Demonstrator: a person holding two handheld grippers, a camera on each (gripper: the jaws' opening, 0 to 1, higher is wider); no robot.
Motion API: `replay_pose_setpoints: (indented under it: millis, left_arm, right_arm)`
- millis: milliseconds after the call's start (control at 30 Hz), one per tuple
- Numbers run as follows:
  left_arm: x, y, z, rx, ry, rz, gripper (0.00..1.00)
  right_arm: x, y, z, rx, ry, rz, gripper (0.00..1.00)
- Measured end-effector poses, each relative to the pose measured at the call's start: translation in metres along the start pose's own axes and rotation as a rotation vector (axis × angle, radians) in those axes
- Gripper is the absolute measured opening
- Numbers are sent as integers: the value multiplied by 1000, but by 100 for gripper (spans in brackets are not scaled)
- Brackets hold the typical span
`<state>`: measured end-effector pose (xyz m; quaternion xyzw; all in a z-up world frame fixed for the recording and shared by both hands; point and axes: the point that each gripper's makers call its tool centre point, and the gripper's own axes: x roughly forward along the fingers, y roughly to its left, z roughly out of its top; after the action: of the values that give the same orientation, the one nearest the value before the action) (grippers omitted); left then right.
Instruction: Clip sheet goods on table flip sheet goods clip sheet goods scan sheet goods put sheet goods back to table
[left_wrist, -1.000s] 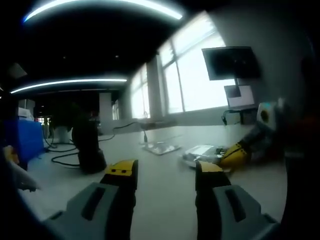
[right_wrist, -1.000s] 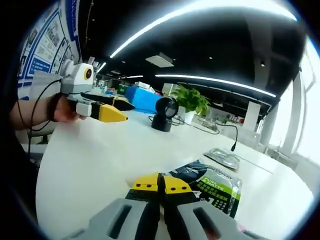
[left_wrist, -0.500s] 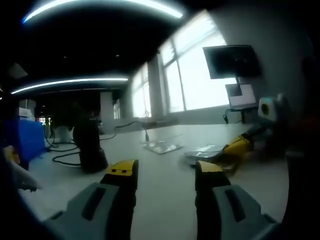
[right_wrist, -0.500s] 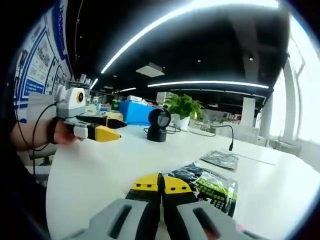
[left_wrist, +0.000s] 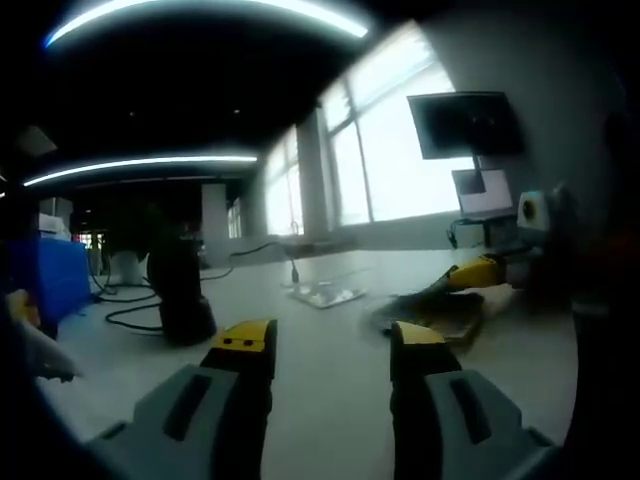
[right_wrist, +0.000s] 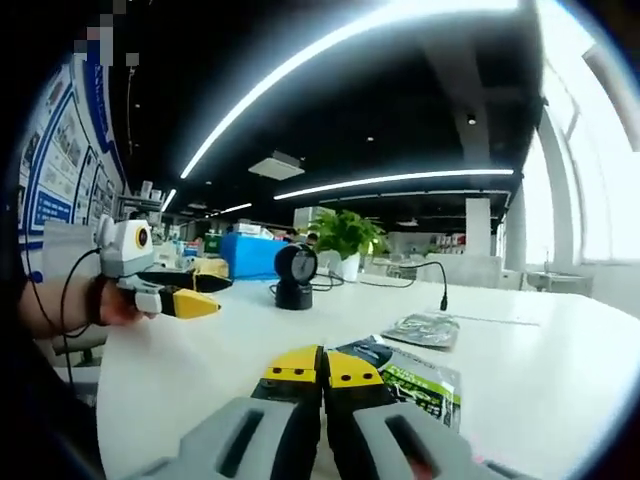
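White table (right_wrist: 560, 350); right gripper (right_wrist: 322, 366) pinching green-black packet (right_wrist: 415, 378), print unreadable; left gripper (left_wrist: 330, 345) fingers spread.

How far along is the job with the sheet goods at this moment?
Early. Done: the right claw is shut on the green-and-black sheet pack, and in the left gripper view the pack looks raised off the white table. In hand: the lift and flip. The left claw hangs open and empty. Left: clip again, scan at the black scanner, and return the pack. A second pack lies beyond.
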<state>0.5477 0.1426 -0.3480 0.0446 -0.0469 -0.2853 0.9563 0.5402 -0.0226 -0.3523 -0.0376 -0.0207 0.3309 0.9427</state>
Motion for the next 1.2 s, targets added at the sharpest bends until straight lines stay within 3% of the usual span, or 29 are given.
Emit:
replay_pose_setpoints:
  millis: [233,533,633,867,1200]
  left_arm:
    - [0,-1,-1,4,6,-3,38]
    - [0,-1,-2,9,11,-1,38]
    - [0,0,-2,7,10,2,38]
    - [0,0,0,5,3,5,38]
    - [0,1,0,7,3,9,38]
  right_arm:
    - [-4,-15,11,79,-46,-38,0]
    - [-10,-35,28,56,-77,-106,0]
    - [-12,-43,36,125,-94,-129,0]
    - [-17,-78,50,124,-130,-195,0]
    - [-29,-101,66,171,-184,-262,0]
